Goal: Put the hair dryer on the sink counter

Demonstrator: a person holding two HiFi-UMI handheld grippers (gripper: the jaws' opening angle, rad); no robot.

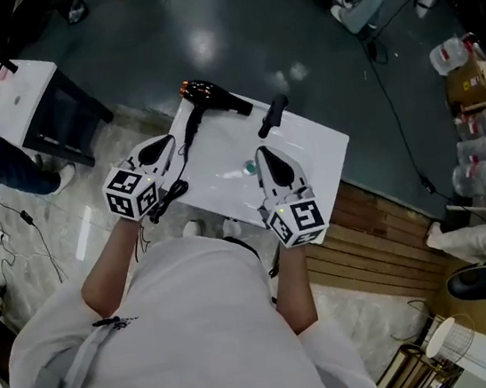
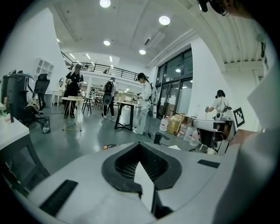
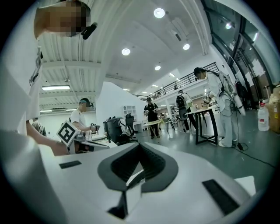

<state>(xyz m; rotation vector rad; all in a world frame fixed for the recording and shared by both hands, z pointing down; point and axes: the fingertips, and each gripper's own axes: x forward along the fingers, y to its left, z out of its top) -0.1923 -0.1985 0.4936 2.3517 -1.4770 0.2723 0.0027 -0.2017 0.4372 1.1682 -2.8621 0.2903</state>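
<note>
Left claw (image 1: 162,144) is pinched shut on nothing, at the tabletop's (image 1: 313,147) left edge. The hair dryer (image 1: 214,95) lies just beyond its tips, on the far left corner. Right claw (image 1: 266,153), likewise shut and empty, sits farther from the dryer.

I am wearing a loose white short-sleeved shirt (image 1: 199,329); my white plastic left gripper (image 1: 164,144) and right gripper (image 1: 269,156) are showing black ribbed linings inside their jaws.
</note>
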